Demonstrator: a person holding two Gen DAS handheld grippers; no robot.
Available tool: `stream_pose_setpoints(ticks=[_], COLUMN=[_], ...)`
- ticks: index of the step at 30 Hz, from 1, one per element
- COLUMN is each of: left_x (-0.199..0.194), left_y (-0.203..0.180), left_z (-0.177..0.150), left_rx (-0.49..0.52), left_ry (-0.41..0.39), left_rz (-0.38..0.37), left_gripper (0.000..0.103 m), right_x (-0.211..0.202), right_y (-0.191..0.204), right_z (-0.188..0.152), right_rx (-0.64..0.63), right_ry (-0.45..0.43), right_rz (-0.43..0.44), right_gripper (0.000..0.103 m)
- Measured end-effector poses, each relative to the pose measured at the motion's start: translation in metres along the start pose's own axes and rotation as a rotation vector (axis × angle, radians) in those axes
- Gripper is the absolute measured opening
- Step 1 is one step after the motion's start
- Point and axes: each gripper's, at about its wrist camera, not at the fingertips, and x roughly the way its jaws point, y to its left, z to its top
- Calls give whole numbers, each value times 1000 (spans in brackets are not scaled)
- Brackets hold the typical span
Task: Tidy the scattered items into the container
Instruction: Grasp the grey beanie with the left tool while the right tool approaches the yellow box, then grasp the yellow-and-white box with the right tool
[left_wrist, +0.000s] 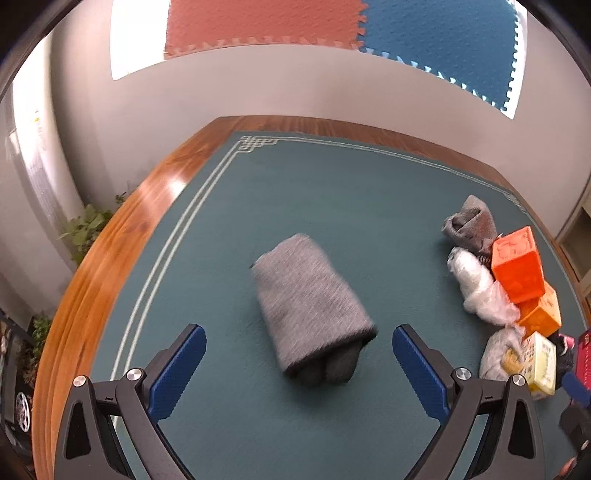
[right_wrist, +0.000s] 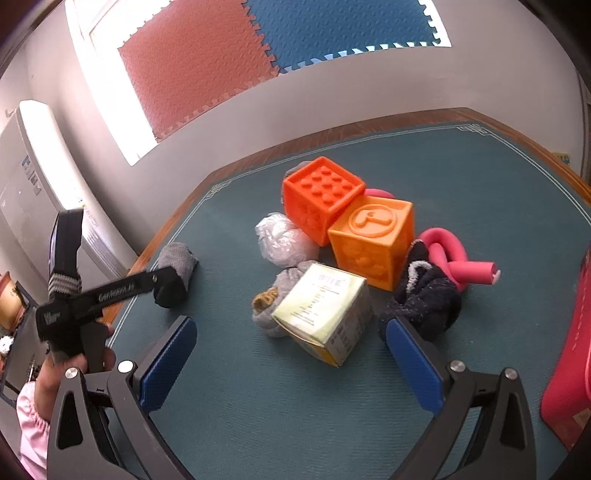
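Gray roll (left_wrist: 312, 306): lies on the green mat (left_wrist: 229, 229) between the left gripper's (left_wrist: 299, 373) spread blue fingers (left_wrist: 177, 369), touching neither; long axis runs from 11 o'clock to 5 o'clock, dark open end toward 5 o'clock.
Left gripper: released, grasping nothing.
Right gripper (right_wrist: 290, 363): fingers spread wide, grasping nothing; pale box (right_wrist: 325, 314) sits between them, just past the tips.
Pile: red-orange cube (right_wrist: 319, 197) touches orange cube (right_wrist: 373, 243); crumpled plastic (right_wrist: 282, 240) at the cubes' 9 o'clock, dark sock (right_wrist: 424, 302) and pink foam tube (right_wrist: 458, 262) at 3 o'clock.
Writing: the box's print is too small to read; left gripper's arm, seen from the right wrist, carries pale lettering too blurred to read with certainty.
Container: red bin wall (right_wrist: 569, 354) at 3 o'clock; contents hidden.
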Motion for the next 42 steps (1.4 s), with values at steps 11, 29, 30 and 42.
stream_pose_setpoints(ticks=[11, 29, 30, 42], left_x=[39, 21, 18, -8], left_y=[17, 2, -1, -15], left_z=[19, 1, 0, 0], left_rx=[-96, 12, 18, 50], left_ry=[5, -79, -84, -144], left_rz=[2, -60, -73, -172], left_gripper=[102, 45, 45, 45], right_x=[0, -2, -1, 47], right_y=[-4, -2, -2, 1], right_z=[-3, -5, -4, 1], right_rx=[-9, -45, -48, -49], right_ry=[-9, -58, -56, 109], right_rz=[-18, -127, -136, -237], right_gripper=[103, 100, 97, 68])
